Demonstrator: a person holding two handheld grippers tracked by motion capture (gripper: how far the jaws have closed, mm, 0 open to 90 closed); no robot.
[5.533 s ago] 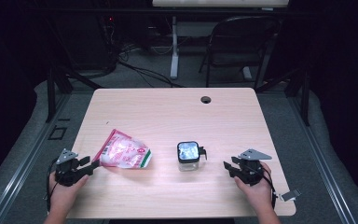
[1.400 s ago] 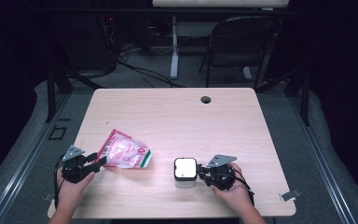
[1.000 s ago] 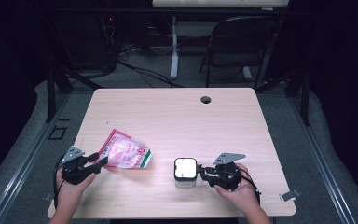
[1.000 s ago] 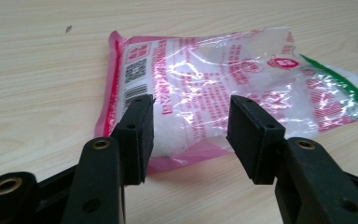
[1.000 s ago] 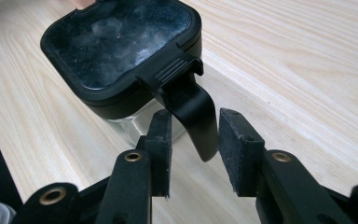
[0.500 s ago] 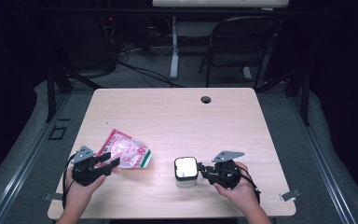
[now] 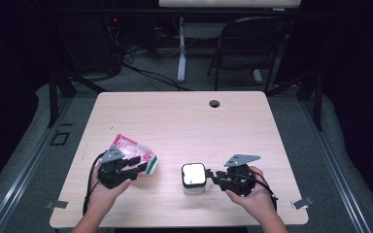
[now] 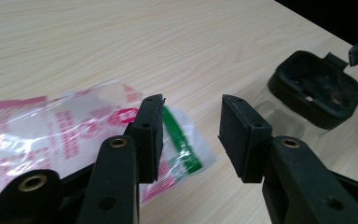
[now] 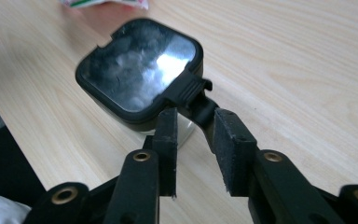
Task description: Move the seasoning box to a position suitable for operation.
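On the near half of the wooden table, two hand-held grippers are working side by side. The left gripper is hovering over the near corner of a pink-and-white plastic packet with a green stripe; in the left gripper view its jaws are standing apart, having just been closing, with bare tabletop between the pads and the packet lying flat beneath the left pad, so nothing is being grasped. To its right, well apart from the packet, a small clear square container with a black lid is standing upright. The right gripper is meeting the container at its side; in the right gripper view its jaws, also just closing, are straddling the lid's black latch tab, though whether the pads are pressing it cannot be told.
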